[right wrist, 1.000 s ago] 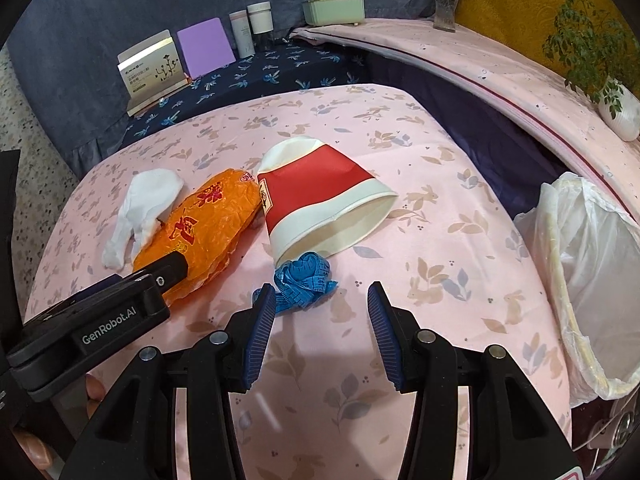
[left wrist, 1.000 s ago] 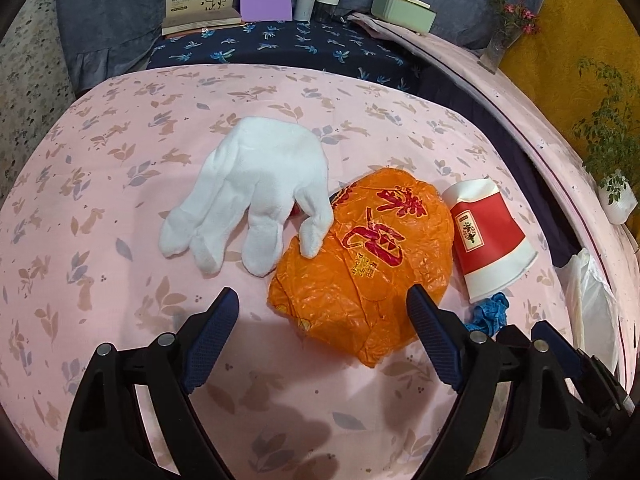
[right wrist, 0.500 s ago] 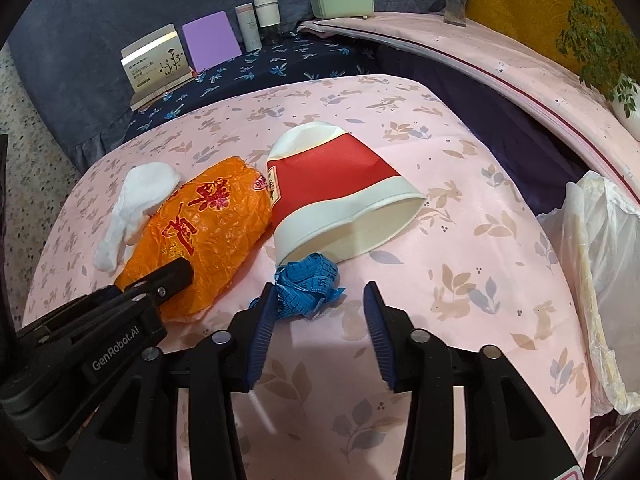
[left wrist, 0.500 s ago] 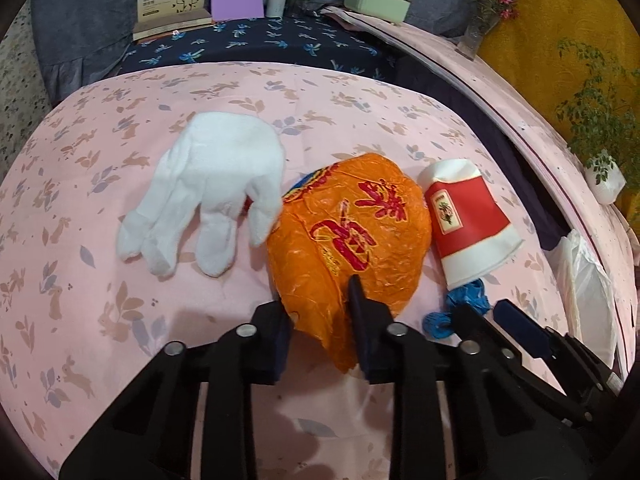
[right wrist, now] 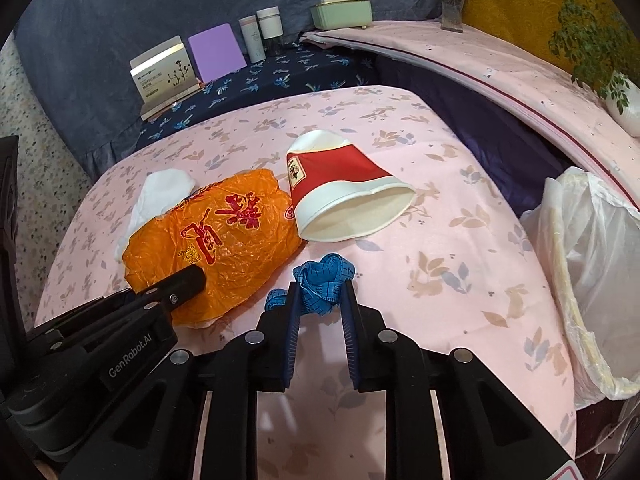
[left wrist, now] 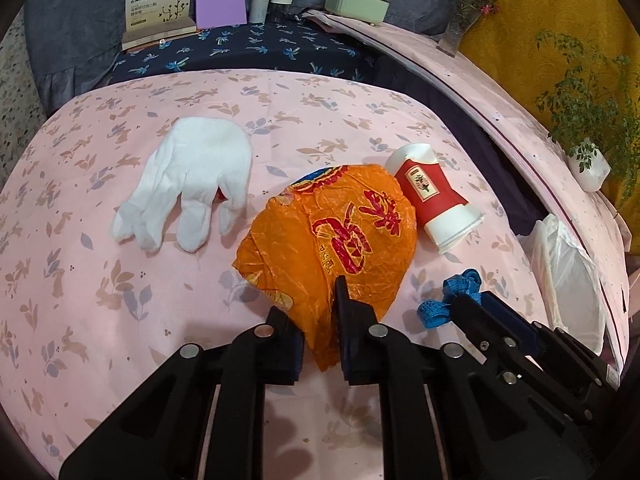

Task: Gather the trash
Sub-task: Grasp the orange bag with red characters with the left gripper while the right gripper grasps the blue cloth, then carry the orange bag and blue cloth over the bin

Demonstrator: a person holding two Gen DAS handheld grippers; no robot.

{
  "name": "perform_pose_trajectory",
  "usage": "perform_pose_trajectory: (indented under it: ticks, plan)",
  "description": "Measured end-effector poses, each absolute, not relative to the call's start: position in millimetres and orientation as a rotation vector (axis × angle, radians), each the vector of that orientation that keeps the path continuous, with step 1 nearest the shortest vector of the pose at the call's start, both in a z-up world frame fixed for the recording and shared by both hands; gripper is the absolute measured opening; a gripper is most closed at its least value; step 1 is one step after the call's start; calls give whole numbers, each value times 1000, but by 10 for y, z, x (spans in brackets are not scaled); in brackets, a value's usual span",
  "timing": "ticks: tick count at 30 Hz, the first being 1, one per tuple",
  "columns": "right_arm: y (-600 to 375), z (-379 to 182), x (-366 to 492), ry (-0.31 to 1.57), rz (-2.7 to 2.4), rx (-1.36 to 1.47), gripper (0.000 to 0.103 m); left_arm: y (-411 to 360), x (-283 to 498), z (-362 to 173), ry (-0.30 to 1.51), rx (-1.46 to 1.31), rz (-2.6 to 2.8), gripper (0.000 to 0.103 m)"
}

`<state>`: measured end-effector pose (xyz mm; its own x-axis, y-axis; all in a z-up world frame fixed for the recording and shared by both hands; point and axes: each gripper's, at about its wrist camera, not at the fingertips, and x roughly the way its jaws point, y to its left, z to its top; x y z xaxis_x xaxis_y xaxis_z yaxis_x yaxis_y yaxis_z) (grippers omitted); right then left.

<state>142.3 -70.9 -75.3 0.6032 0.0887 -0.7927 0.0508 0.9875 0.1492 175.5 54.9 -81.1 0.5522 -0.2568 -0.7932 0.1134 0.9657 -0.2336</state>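
A crumpled orange plastic bag (left wrist: 332, 236) lies mid-table on the pink cloth; it also shows in the right wrist view (right wrist: 216, 236). My left gripper (left wrist: 316, 312) is shut on the bag's near edge. A blue tape measure (right wrist: 324, 280) lies bunched to the bag's right, and my right gripper (right wrist: 320, 300) is shut on it. A red and white paper cup (right wrist: 344, 196) lies on its side behind the tape. A white glove (left wrist: 192, 176) lies flat to the left of the bag.
A bin lined with a white bag (right wrist: 592, 280) stands off the table's right edge. Boxes, a purple card (left wrist: 220, 0), two bottles and a green tin (left wrist: 356, 0) line the dark shelf behind. Potted plants (left wrist: 588, 120) stand on the right ledge.
My left gripper closed on the orange bag's near edge. My right gripper moved forward and closed on the blue tape measure.
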Motion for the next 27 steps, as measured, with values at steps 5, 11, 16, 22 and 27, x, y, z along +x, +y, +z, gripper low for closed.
perform_pose_trajectory:
  ticks: [5,11,16,22,27]
  plan:
    - [-863,-601,1266,890,1,183,19,461,1636,-659,936,-149,-237,13]
    - [-1063,-414,1098,845,-28,206,19,302,1488,-427,889,-123,-270,13]
    - [-1247,-263,951,808,-57,224,19,126,1388,-221,849,-102,-311,13]
    - [-1490,-99,784,763,-104,234,19,-151,1300,-52,821,-74,-368,13]
    - [-1762,-49,648,740,-152,256,19,-437,1231,17,811,-43,-414,13]
